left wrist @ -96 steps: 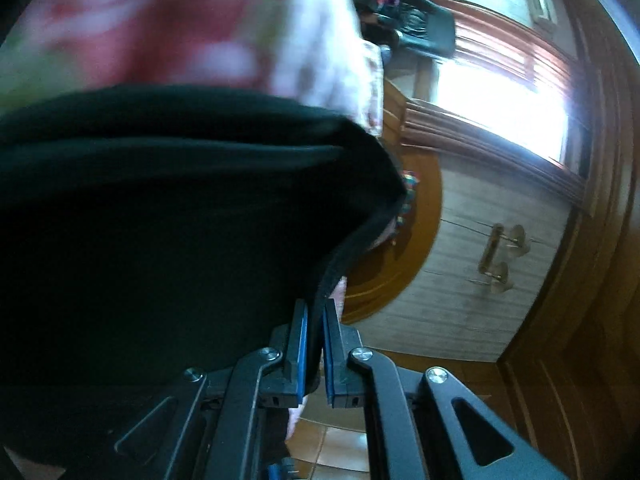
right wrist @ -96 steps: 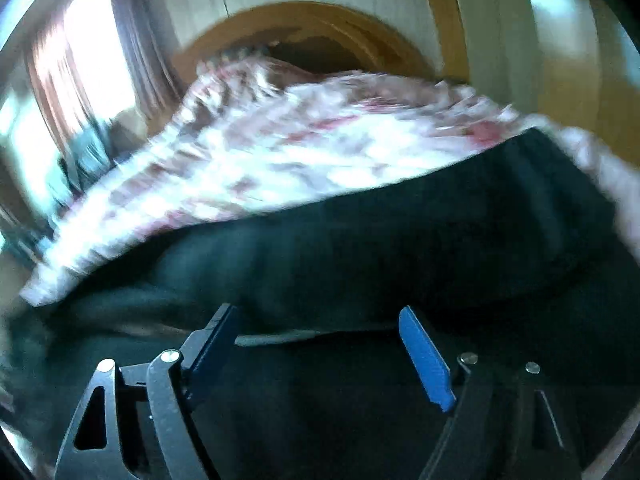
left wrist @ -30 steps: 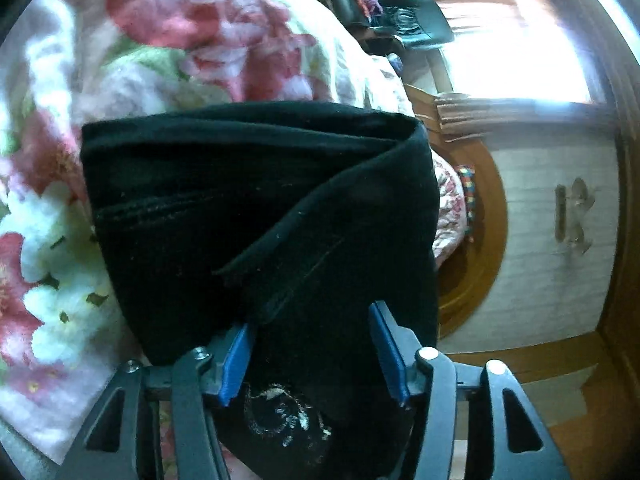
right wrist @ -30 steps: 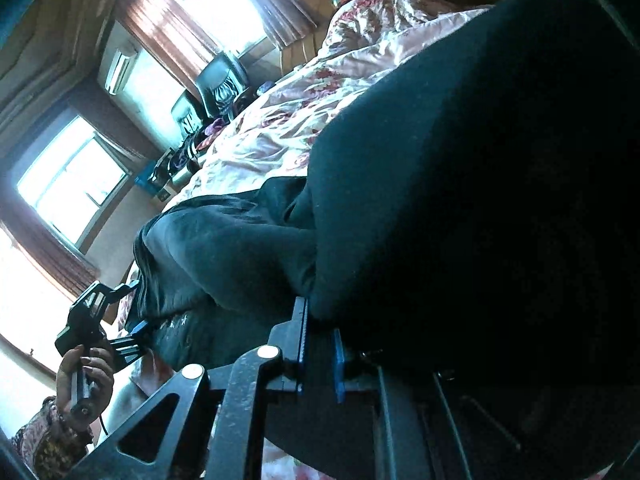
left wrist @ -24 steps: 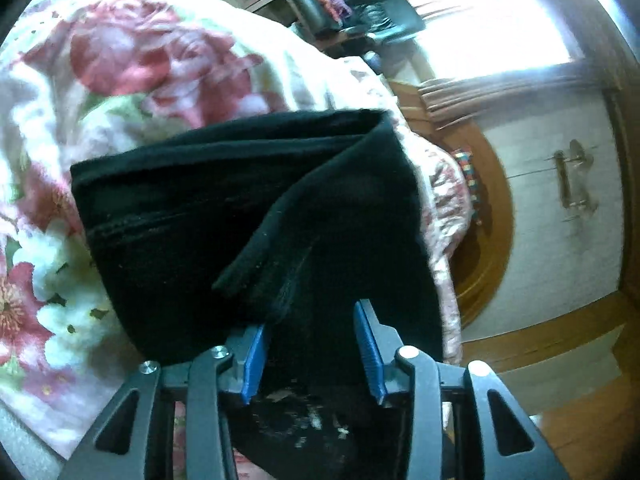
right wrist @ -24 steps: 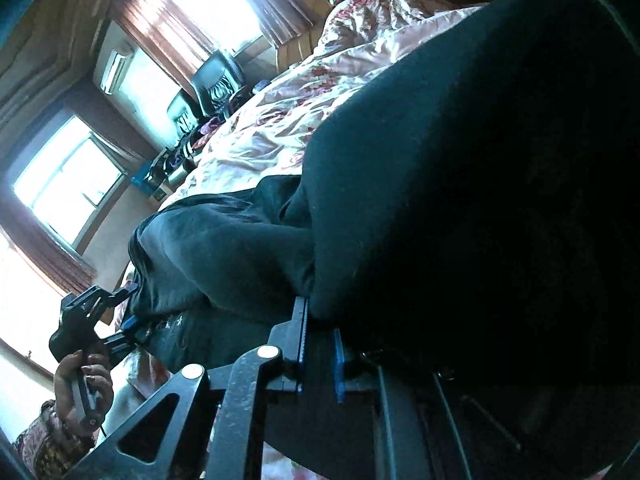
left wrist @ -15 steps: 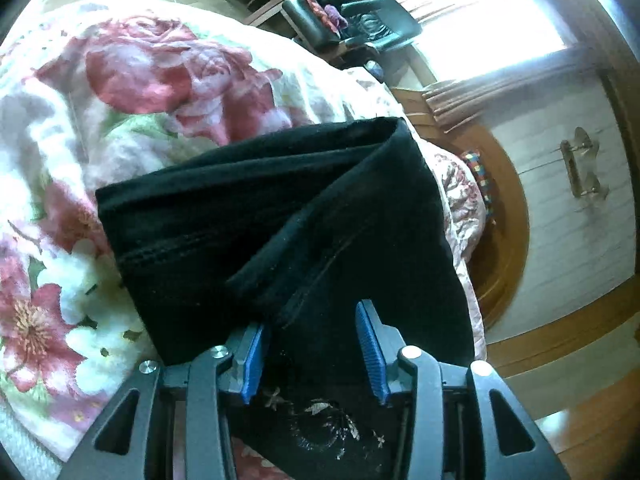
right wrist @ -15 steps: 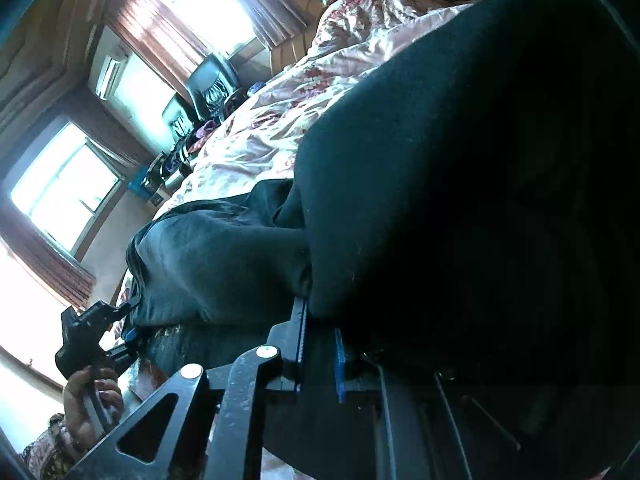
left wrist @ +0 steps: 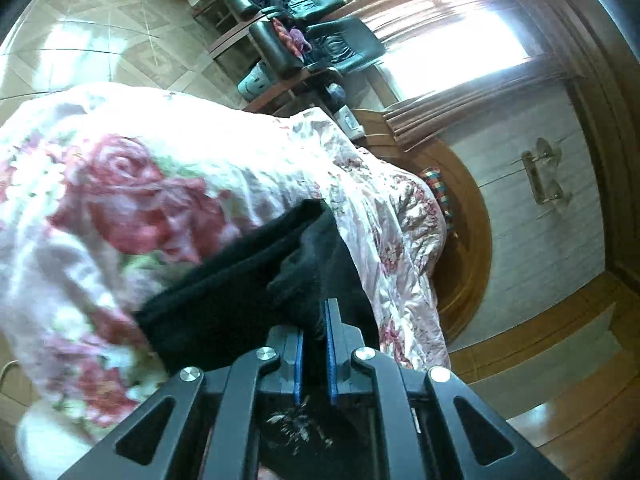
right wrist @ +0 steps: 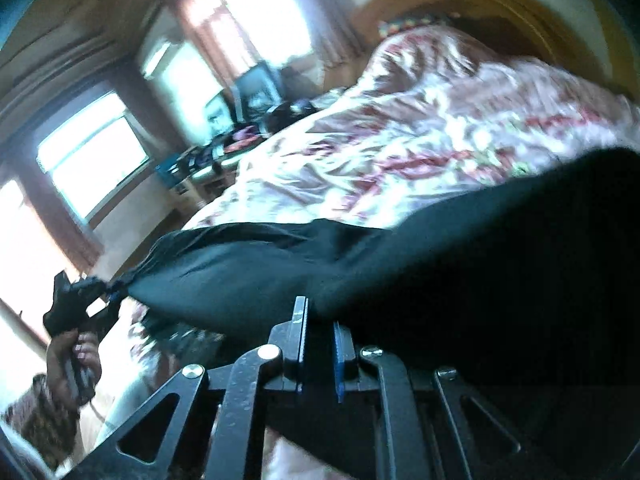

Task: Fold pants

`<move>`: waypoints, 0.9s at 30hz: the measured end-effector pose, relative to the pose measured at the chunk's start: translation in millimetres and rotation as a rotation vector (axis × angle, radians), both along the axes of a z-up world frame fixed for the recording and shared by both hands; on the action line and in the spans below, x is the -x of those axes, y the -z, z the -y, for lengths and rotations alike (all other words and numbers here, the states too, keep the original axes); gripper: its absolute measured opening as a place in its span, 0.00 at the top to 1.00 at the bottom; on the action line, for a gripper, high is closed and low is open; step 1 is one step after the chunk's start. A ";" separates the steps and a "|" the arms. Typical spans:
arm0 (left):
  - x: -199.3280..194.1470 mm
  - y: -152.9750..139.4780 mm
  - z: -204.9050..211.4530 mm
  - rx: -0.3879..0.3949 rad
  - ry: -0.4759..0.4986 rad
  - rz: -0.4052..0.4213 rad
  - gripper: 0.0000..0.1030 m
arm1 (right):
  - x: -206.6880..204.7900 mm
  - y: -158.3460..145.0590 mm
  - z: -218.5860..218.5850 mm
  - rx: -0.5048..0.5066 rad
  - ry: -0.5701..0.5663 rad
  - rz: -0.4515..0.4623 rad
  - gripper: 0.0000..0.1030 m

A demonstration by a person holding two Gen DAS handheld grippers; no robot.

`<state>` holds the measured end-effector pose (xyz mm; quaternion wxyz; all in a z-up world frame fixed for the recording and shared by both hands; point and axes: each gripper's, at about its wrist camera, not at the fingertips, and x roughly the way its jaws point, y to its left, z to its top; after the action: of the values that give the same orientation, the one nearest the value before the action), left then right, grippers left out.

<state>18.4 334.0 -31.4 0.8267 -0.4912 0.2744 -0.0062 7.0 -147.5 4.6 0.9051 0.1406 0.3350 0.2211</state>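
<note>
The left gripper (left wrist: 314, 344) is pinching the black pants (left wrist: 240, 292) over the floral bedspread (left wrist: 132, 200). The right gripper (right wrist: 318, 340) is clamping another edge of the pants (right wrist: 480, 280), stretching them between both.

pants: (left wrist: 240, 292) stretched between the 2 grippers, over the bedspread (left wrist: 120, 184)
left gripper: (left wrist: 314, 344) at the pants' near edge, cloth between its fingers
right gripper: (right wrist: 318, 344) at the other near edge, cloth between its fingers
headboard: (left wrist: 472, 264) behind the bedspread's far end
chairs: (left wrist: 320, 44) beside the bed, before the window (left wrist: 452, 48)
</note>
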 end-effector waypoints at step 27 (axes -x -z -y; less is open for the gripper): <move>2.3 46.5 8.9 -0.170 -0.053 -0.198 0.75 | 28.2 77.1 30.6 -0.102 0.098 -0.227 0.63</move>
<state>16.1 325.1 -77.9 0.8341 -0.4245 0.3411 0.0877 -21.2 -178.1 -72.5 0.8627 0.2268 0.4162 0.1763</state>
